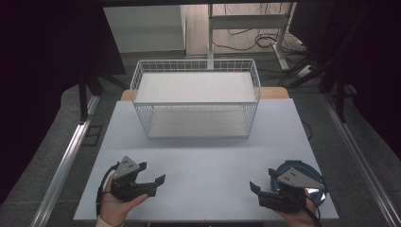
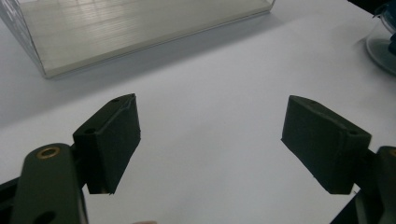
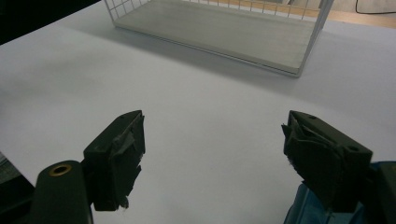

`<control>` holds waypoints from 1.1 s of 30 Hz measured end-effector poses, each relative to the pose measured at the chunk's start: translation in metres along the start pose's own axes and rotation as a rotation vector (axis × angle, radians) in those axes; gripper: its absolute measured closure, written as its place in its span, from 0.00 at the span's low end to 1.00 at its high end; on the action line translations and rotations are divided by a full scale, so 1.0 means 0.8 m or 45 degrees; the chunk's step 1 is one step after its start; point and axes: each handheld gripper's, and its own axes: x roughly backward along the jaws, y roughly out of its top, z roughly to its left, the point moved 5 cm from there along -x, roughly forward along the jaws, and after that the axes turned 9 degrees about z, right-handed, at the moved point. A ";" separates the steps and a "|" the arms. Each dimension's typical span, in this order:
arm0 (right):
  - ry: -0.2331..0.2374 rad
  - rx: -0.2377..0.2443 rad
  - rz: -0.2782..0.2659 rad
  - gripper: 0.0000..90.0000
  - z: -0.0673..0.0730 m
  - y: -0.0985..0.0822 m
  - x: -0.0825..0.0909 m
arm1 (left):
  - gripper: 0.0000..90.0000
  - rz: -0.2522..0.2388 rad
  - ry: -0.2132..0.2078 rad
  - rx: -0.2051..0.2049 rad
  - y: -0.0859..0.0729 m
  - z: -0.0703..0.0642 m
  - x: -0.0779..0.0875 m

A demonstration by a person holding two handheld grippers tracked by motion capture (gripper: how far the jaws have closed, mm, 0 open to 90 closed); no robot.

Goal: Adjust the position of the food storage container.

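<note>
Left gripper (image 1: 150, 178) near table (image 1: 203, 165) front edge, jaws apart, nothing between. Right gripper (image 1: 263, 185) likewise apart, beside blue plate (image 1: 316, 174). Wire basket (image 1: 196, 97) well beyond.

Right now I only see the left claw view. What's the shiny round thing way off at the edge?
Observer: A round blue dish, at the near right corner of the table, right by the right claw.
Operator: Is that claw holding something?
Observer: No, it's open, with nothing in it.
Operator: And the box thing ahead?
Observer: That's a white wire basket, and I see nothing inside it.
</note>
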 end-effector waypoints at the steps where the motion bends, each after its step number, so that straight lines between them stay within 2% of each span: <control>1: 0.000 0.000 0.000 0.23 0.000 0.000 0.000 | 0.22 0.000 0.000 0.000 0.000 0.000 0.000; 6: 0.019 0.015 0.001 0.26 0.005 0.003 0.005 | 0.21 0.011 -0.025 0.010 -0.002 -0.003 0.001; 10: 0.038 0.042 0.018 0.29 0.011 0.008 0.002 | 0.21 0.015 -0.037 -0.010 -0.001 -0.009 0.002; 16: 0.065 0.040 0.037 0.33 0.014 0.008 0.000 | 0.22 0.014 -0.048 -0.014 0.000 -0.012 0.003; 19: 0.067 0.036 0.045 0.34 0.010 0.007 0.001 | 0.22 0.019 -0.047 -0.021 -0.001 -0.014 0.004; 26: 0.072 0.023 0.045 0.44 -0.001 0.016 0.019 | 0.22 0.016 -0.051 -0.006 -0.002 -0.014 0.006; 33: -0.010 -0.008 0.106 0.59 -0.030 0.013 0.042 | 0.22 0.034 -0.059 -0.021 -0.003 -0.020 0.002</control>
